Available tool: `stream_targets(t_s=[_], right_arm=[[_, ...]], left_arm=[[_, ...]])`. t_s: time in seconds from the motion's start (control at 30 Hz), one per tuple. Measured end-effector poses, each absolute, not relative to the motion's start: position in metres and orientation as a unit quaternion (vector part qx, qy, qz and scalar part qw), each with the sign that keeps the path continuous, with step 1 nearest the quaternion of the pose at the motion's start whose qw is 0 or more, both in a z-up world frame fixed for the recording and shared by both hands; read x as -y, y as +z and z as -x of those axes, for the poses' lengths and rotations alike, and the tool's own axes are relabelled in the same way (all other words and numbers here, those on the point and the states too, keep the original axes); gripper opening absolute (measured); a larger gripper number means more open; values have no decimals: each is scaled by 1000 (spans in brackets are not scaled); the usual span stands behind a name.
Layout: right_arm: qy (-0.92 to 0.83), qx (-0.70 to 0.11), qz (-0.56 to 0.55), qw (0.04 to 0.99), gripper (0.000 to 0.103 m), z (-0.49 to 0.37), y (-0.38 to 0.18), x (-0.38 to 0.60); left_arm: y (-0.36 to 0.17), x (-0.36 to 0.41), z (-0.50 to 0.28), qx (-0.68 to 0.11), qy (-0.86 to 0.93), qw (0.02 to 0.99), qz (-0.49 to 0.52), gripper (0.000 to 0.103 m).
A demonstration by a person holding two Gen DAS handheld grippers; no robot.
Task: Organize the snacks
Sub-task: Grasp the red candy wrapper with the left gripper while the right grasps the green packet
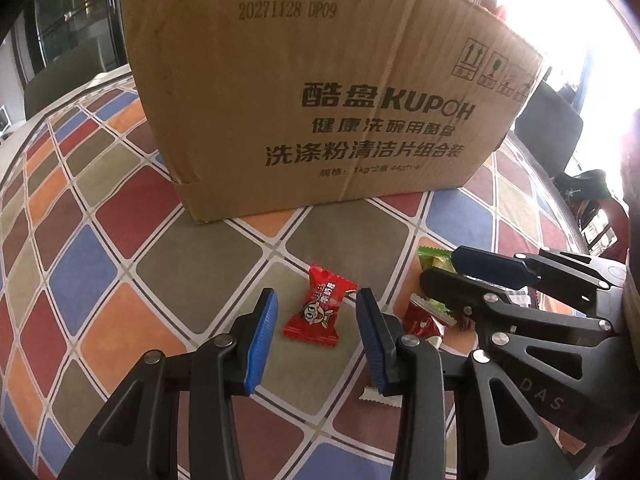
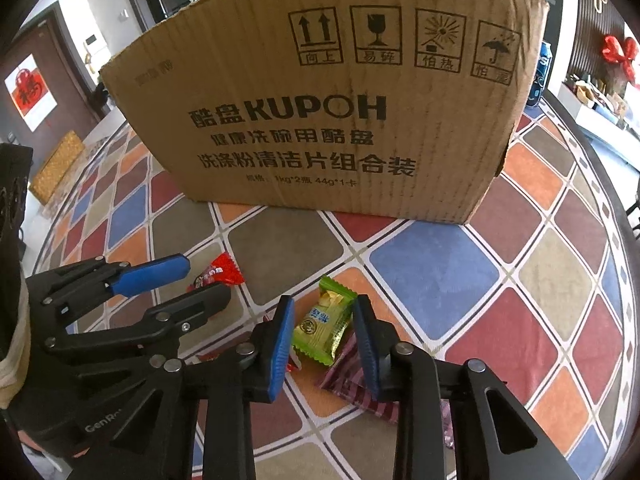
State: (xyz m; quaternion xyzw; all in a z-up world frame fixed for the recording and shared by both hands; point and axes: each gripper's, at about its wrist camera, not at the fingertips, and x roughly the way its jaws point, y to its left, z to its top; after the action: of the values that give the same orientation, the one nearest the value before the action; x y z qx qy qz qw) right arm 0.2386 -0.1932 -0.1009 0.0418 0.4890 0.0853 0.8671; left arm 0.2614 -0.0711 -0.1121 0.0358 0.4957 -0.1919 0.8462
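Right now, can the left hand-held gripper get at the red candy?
Probably yes: the left hand-held gripper is open, with the red candy lying flat between its fingers and nothing covering it.

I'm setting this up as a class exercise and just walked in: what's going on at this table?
A person holds a two-finger gripper in each hand over wrapped snacks lying on a patchwork tablecloth, in front of a cardboard box. The left gripper is open around a red candy. The right gripper is open around a green snack packet. Neither has closed yet. A few more wrappers lie near the right gripper.
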Motion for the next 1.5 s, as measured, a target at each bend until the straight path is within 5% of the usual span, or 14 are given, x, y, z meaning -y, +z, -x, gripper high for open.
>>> stream_targets(t_s=[0.27,0.63,0.83,0.9,1.5], right_arm=[[88,-490,-46,866,21,-242,-102,193],[91,-477,-51,873,10,-236,-95,196],[96,-478,-44,872,11,-237,-96,194],[97,-489,-49,866,25,-239,-99,195],[90,-483,-59,869,22,-237,-101,198]], left_arm=[[-118,73,-268,-506,-198,839,-25,22],[-111,69,-263,-497,-196,846,-14,19],[-107,67,-259,-497,-196,845,-9,19],[-106,66,-258,-497,-195,846,-8,19],[-96,65,-250,-485,-190,853,-7,19]])
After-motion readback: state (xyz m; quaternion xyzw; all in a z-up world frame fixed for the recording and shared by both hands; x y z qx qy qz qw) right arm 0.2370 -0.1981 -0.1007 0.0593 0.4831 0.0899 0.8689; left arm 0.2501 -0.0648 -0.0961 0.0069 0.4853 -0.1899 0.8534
